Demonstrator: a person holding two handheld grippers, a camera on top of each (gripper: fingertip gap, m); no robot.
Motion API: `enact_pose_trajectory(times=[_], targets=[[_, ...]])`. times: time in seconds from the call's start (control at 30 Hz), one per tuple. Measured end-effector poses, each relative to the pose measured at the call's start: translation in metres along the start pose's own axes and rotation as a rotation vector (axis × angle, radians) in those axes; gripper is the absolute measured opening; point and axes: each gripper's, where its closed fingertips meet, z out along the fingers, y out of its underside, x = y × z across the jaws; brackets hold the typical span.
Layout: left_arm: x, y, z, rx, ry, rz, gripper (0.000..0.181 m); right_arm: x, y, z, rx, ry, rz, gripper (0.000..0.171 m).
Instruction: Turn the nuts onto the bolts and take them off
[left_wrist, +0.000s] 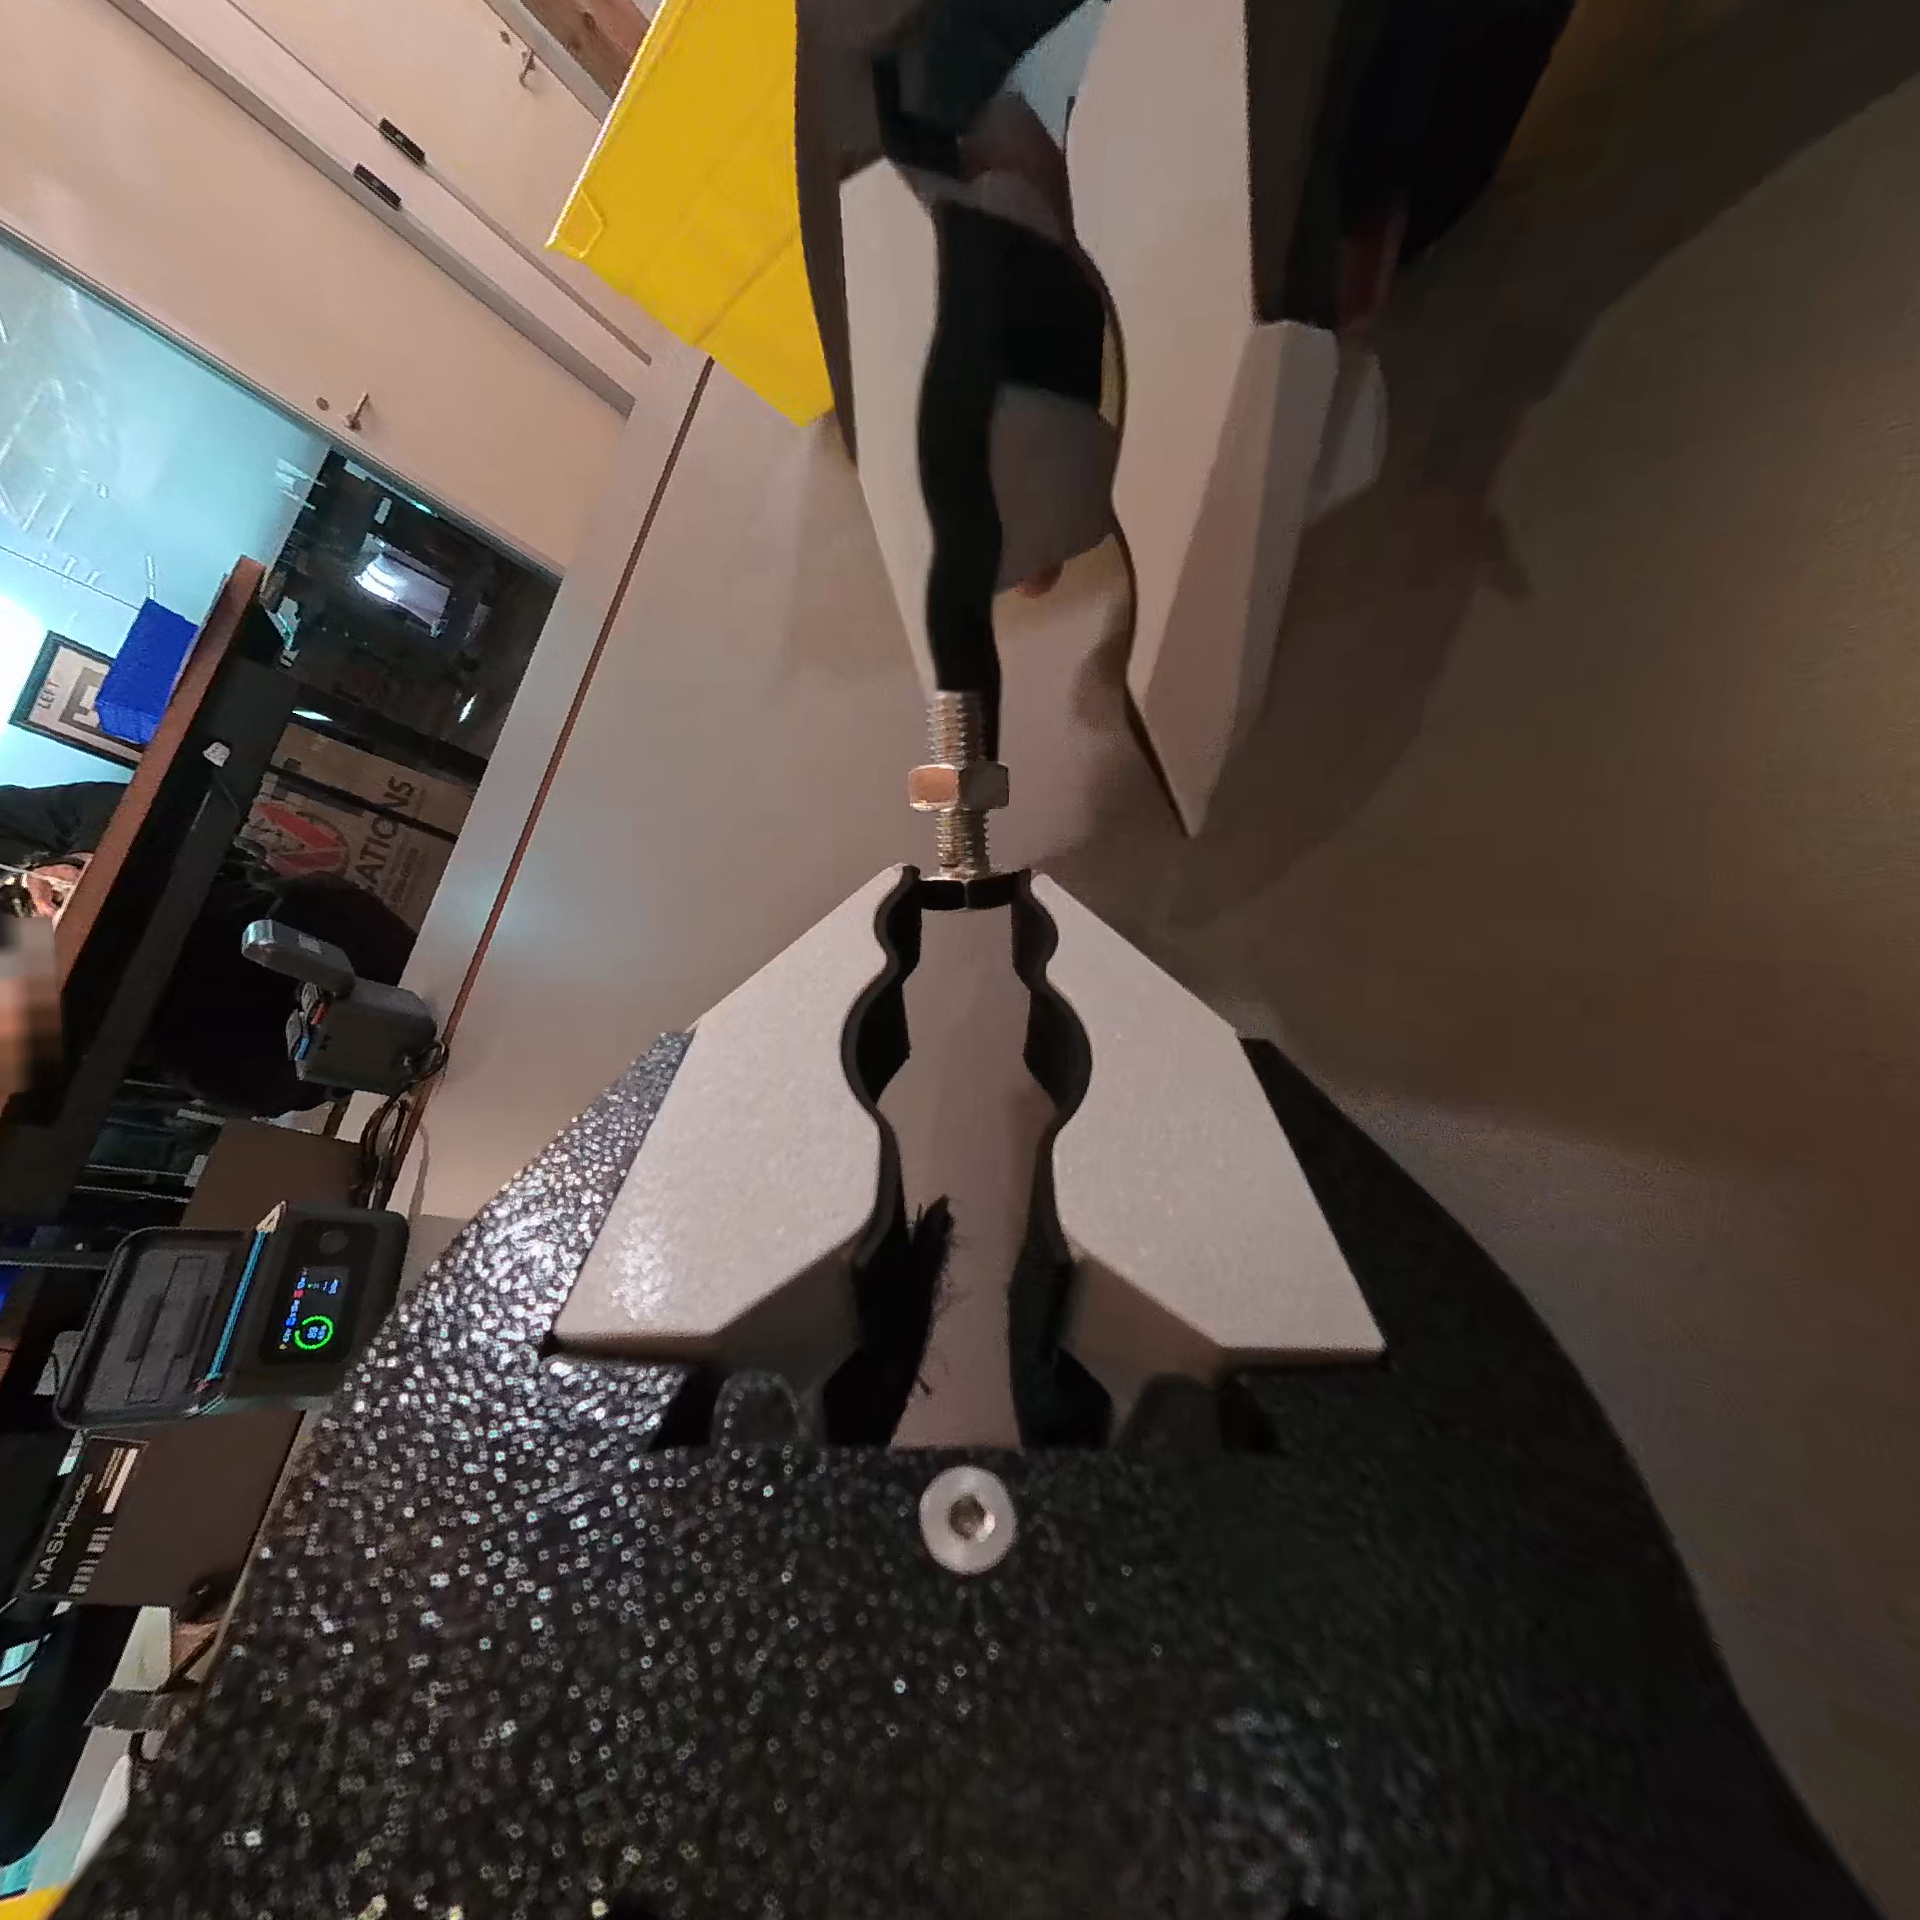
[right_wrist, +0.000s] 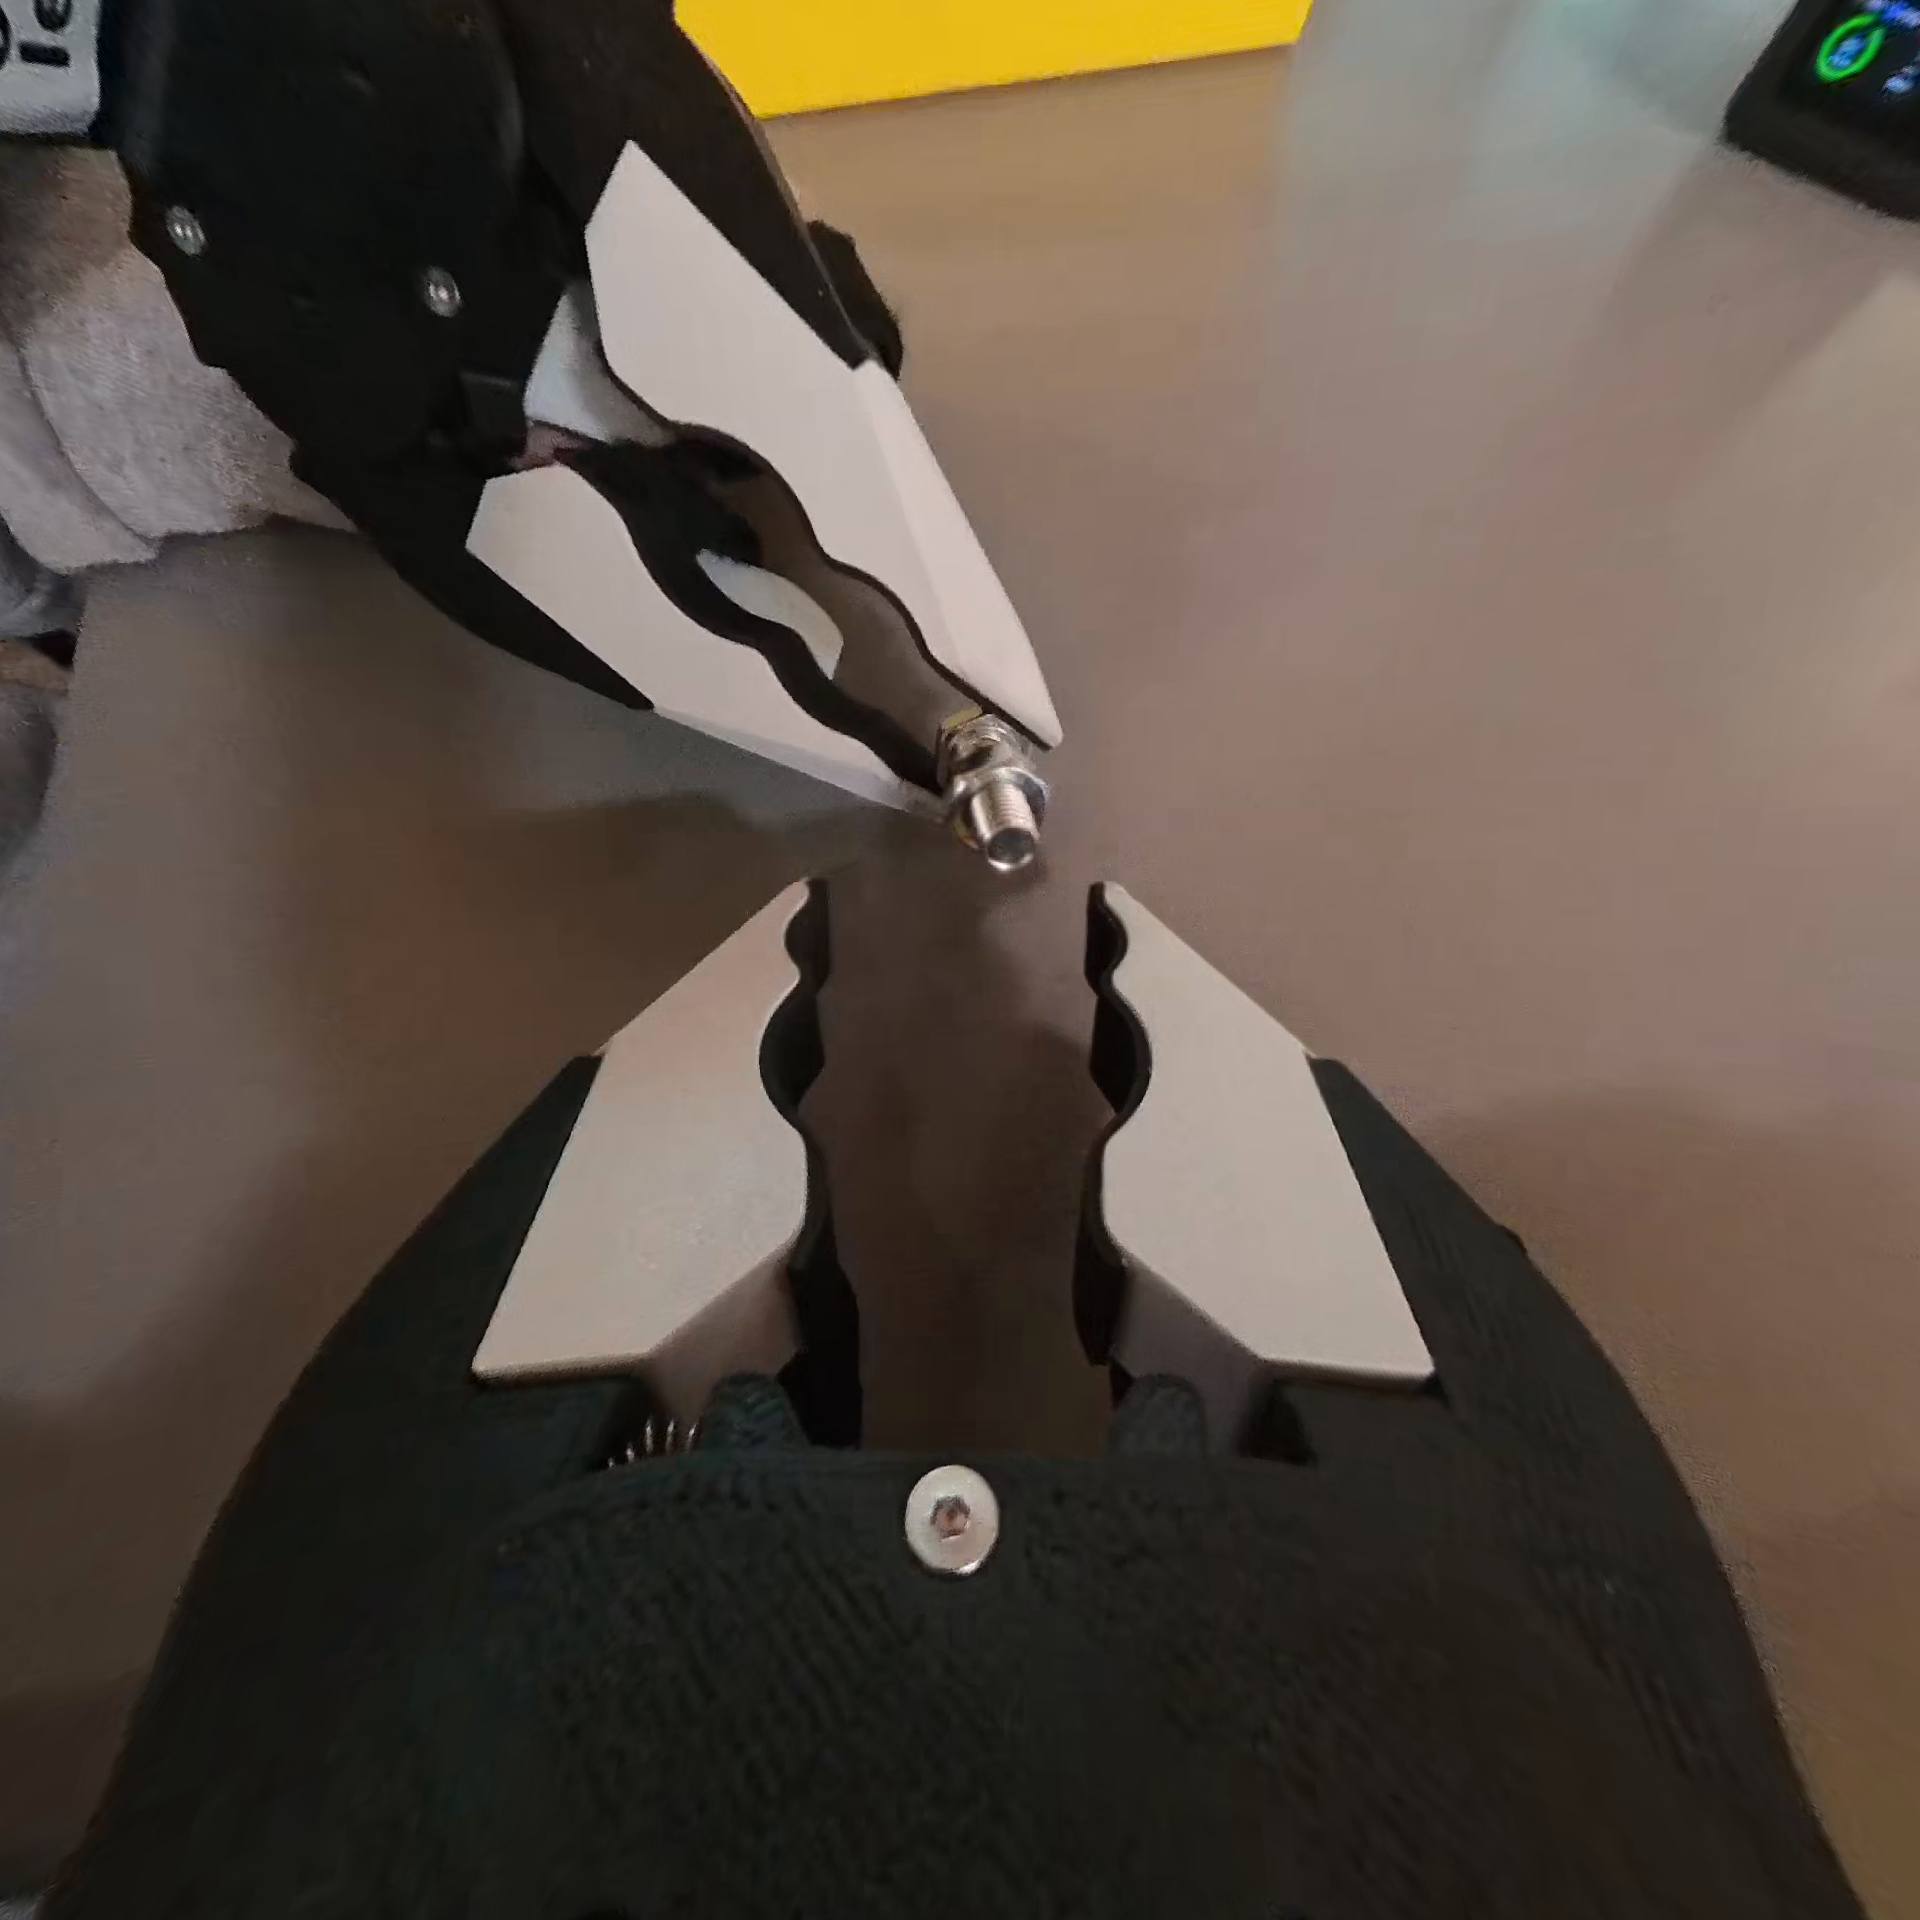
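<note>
The left hand-held gripper (left_wrist: 964, 891) pinches the head of a bolt (left_wrist: 961, 831) whose nut (left_wrist: 958, 787) sits midway along the thread, while the right hand-held gripper (right_wrist: 958, 894) hangs spread just before the bolt's free end, above the brown tabletop (right_wrist: 1455, 623) with a yellow bin (right_wrist: 987, 47) at its far edge.

The bolt (left_wrist: 961, 831) and its nut (left_wrist: 958, 787) are bright, shiny metal with crisp threads. The left gripper (left_wrist: 966, 883) has matt pale fingers (left_wrist: 769, 1091) on a rough, sparkly black plastic body. The tabletop (right_wrist: 1455, 623) is smooth with a soft sheen. At twelve o'clock, the yellow bin (right_wrist: 987, 42) looks like plain plastic.
</note>
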Motion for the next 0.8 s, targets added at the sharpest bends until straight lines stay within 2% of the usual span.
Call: enact_pose_trajectory(times=[0.1, 0.13, 0.2, 0.23, 0.33, 0.43, 0.57, 0.63, 0.7, 0.8], targets=[[0.001, -0.001, 0.0, -0.001, 0.002, 0.01, 0.016, -0.008, -0.016, 0.004, 0.052, -0.019, -0.062, 0.051], [0.001, -0.001, 0.0, 0.001, 0.002, 0.007, 0.016, -0.013, -0.029, 0.003, 0.112, -0.033, -0.109, 0.055], [0.0, -0.001, -0.001, 0.011, 0.006, -0.017, 0.016, -0.033, -0.059, -0.003, 0.27, -0.1, -0.172, 0.05], [0.0, -0.001, -0.001, 0.016, 0.007, -0.031, 0.016, -0.032, -0.062, -0.004, 0.284, -0.091, -0.161, 0.05], [0.0, -0.002, -0.001, 0.016, 0.005, -0.032, 0.016, -0.005, -0.028, -0.001, 0.118, 0.013, -0.076, 0.054], [0.0, -0.002, -0.001, 0.016, 0.006, -0.029, 0.016, 0.0, -0.003, 0.0, 0.022, 0.006, 0.009, 0.053], [0.002, -0.002, -0.001, 0.015, 0.011, -0.022, 0.016, -0.007, -0.013, 0.003, 0.052, -0.045, 0.033, 0.049], [0.002, -0.003, -0.001, 0.015, 0.012, -0.01, 0.016, -0.014, -0.033, 0.004, 0.134, -0.048, -0.05, 0.056], [0.002, -0.003, -0.001, 0.018, 0.013, -0.022, 0.016, -0.033, -0.056, -0.001, 0.241, -0.099, -0.156, 0.054], [0.002, -0.003, -0.001, 0.023, 0.015, -0.032, 0.016, -0.021, -0.05, -0.004, 0.21, -0.011, -0.138, 0.053]])
